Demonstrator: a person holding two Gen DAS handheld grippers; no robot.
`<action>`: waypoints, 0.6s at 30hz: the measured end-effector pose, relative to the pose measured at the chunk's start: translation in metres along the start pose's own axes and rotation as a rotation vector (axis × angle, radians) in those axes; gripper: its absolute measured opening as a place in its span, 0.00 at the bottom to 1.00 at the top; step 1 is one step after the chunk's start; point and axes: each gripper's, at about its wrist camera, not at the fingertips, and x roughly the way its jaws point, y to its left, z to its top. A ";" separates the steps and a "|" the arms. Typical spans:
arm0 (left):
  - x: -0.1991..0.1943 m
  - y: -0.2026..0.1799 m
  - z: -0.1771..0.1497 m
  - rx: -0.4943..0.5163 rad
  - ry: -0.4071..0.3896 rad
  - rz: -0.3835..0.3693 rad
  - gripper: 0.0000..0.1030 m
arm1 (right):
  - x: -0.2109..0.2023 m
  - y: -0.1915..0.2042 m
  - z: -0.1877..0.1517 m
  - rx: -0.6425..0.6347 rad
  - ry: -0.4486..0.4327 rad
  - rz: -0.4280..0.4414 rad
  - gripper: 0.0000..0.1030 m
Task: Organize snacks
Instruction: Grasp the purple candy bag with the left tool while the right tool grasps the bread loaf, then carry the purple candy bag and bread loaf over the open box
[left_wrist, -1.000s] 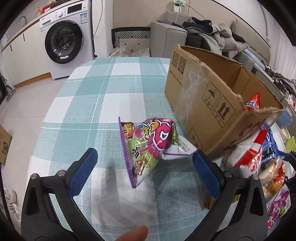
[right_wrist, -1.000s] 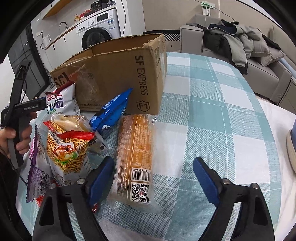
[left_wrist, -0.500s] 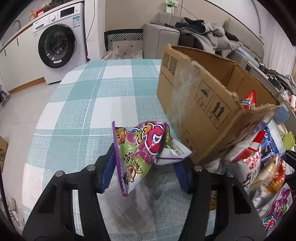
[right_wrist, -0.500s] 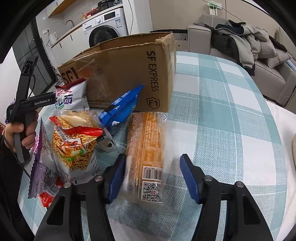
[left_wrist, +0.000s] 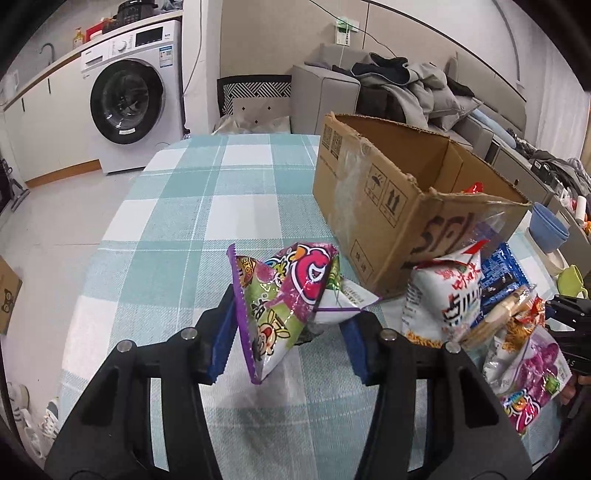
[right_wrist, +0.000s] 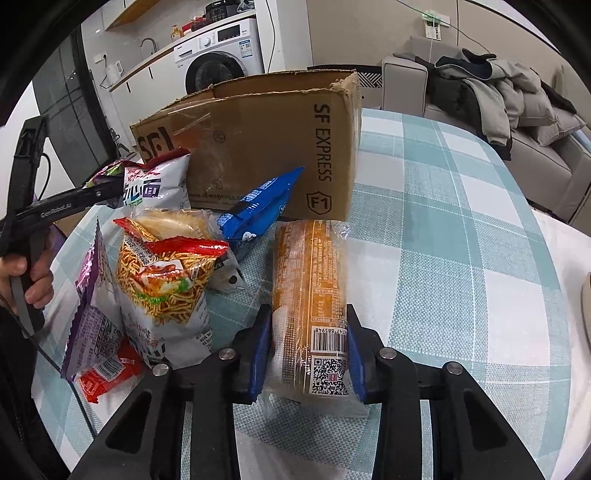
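With our left gripper (left_wrist: 288, 339) clenched on the purple candy bag (left_wrist: 284, 299) and our right gripper (right_wrist: 306, 354) on the orange biscuit pack (right_wrist: 310, 291), we judge both need lifting into the cardboard box (left_wrist: 388, 199) ahead.

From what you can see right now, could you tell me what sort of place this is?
Most likely a home, an open living and laundry area: a washing machine, a sofa piled with coats, and a checked tablecloth.
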 end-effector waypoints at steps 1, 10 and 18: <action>-0.004 0.001 -0.002 -0.005 -0.003 0.000 0.47 | -0.003 0.000 -0.002 0.002 -0.005 -0.005 0.35; -0.039 -0.007 -0.013 -0.006 -0.035 -0.016 0.47 | -0.033 -0.005 -0.011 0.030 -0.059 -0.020 0.35; -0.083 -0.024 -0.013 0.020 -0.099 -0.039 0.47 | -0.070 -0.001 -0.008 0.041 -0.149 -0.022 0.35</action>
